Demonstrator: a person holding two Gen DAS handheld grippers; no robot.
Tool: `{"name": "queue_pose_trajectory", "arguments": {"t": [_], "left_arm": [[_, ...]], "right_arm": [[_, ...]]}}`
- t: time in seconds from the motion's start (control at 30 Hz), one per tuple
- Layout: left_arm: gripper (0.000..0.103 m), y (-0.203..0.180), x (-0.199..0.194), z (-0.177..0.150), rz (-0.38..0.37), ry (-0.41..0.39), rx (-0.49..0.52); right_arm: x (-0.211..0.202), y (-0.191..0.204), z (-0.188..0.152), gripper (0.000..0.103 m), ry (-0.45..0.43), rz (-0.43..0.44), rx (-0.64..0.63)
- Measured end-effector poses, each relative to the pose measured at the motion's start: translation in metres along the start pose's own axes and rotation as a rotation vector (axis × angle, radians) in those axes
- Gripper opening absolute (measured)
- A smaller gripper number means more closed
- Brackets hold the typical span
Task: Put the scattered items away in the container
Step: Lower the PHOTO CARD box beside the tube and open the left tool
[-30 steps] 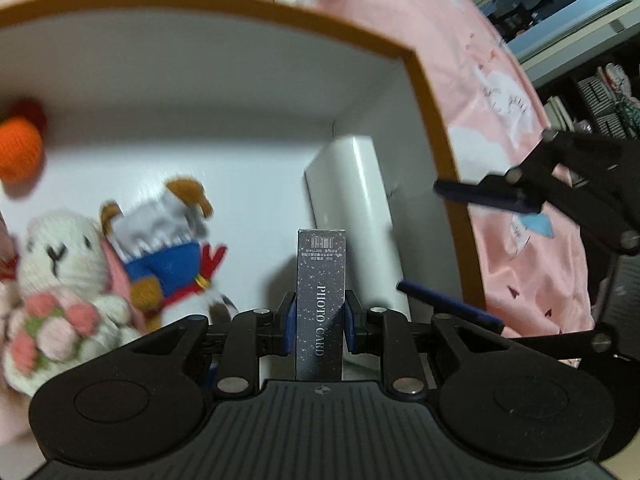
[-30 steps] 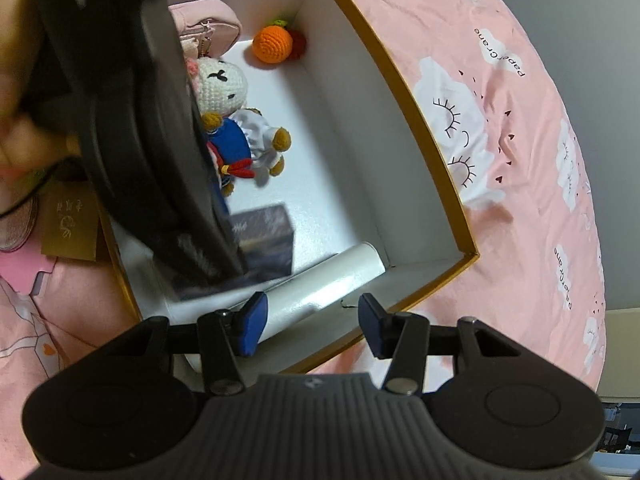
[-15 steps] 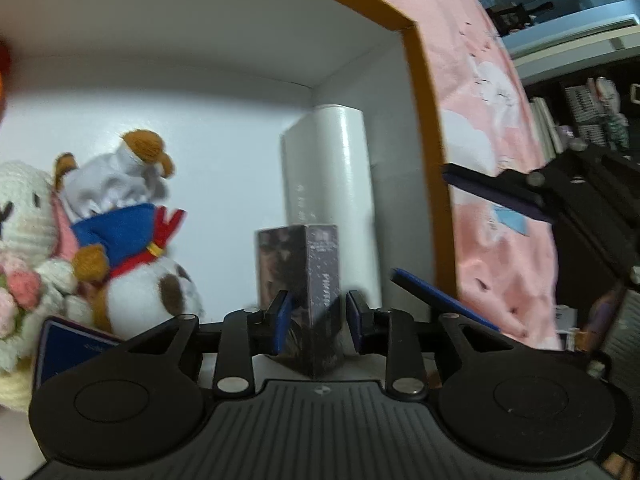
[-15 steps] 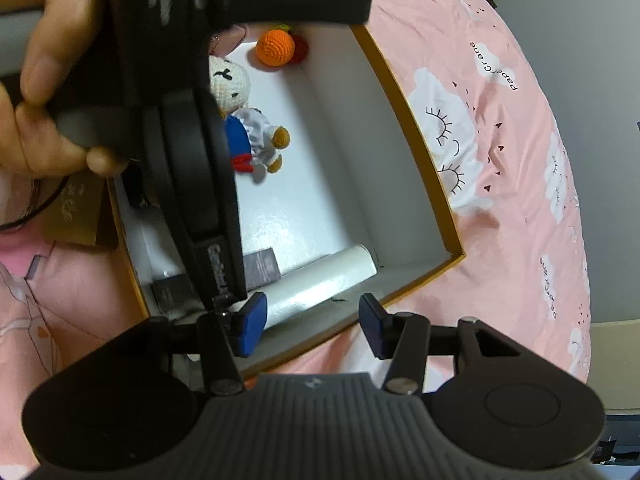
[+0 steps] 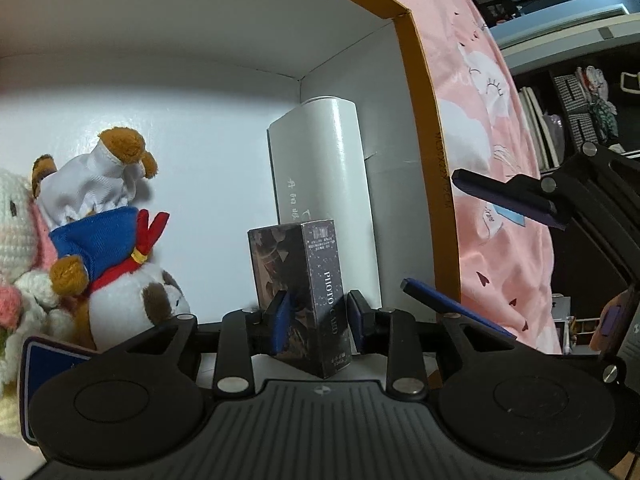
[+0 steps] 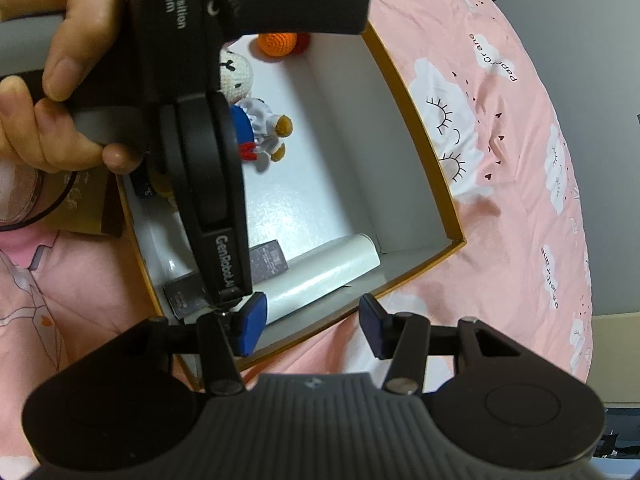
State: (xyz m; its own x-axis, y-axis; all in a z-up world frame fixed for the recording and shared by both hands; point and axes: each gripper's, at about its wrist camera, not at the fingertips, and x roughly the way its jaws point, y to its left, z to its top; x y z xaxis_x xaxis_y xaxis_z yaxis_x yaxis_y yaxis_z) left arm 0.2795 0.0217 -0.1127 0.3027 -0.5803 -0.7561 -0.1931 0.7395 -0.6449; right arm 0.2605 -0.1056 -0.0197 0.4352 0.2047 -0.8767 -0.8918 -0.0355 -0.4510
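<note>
My left gripper (image 5: pixel 318 322) is inside the white, orange-rimmed box (image 5: pixel 424 128). Its jaws stand slightly apart on either side of a dark "PHOTO CARD" box (image 5: pixel 304 280), which lies on the box floor beside a white tube (image 5: pixel 320 168). The card box also shows in the right wrist view (image 6: pixel 269 260), partly hidden by the left gripper's body. My right gripper (image 6: pixel 314 322) is open and empty, hovering over the box's near rim (image 6: pixel 320 320).
In the box lie a duck plush in blue (image 5: pixel 108 240), a white crochet bunny (image 5: pixel 16 216) and an orange crochet fruit (image 6: pixel 278 42). A brown tag (image 6: pixel 80 208) lies left of the box. The pink bedsheet (image 6: pixel 500 160) surrounds it.
My left gripper went down into the box with the card box, which tilted and now rests on the floor. The jaws have loosened from it. My right gripper stayed open above the rim.
</note>
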Motion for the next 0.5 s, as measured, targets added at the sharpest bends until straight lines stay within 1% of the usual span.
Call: {"name": "queue_pose_trajectory", "arguments": {"t": [0.07,0.3,0.37,0.4,0.43,0.5], "left_arm": [[0.035,0.001,0.000,0.001,-0.003,0.003,0.001],[0.035,-0.003,0.000,0.001,0.022,0.001,-0.003],[0.037,-0.005,-0.001,0.000,0.031,-0.002,0.001],[0.039,-0.007,-0.002,-0.001,0.036,-0.004,0.010],[0.043,-0.009,-0.004,-0.002,0.044,-0.006,0.019],[0.047,-0.013,-0.007,-0.003,0.061,-0.015,0.040]], "right_arm": [[0.002,-0.002,0.000,0.053,0.000,0.008,0.010],[0.005,-0.004,0.000,0.053,0.011,0.016,0.026],[0.003,-0.003,-0.001,0.053,0.016,0.022,0.037],[0.003,-0.003,-0.002,0.053,0.018,0.027,0.041],[0.004,-0.002,-0.002,0.053,0.020,0.029,0.043],[0.002,-0.001,-0.004,0.053,0.024,0.030,0.042]]}}
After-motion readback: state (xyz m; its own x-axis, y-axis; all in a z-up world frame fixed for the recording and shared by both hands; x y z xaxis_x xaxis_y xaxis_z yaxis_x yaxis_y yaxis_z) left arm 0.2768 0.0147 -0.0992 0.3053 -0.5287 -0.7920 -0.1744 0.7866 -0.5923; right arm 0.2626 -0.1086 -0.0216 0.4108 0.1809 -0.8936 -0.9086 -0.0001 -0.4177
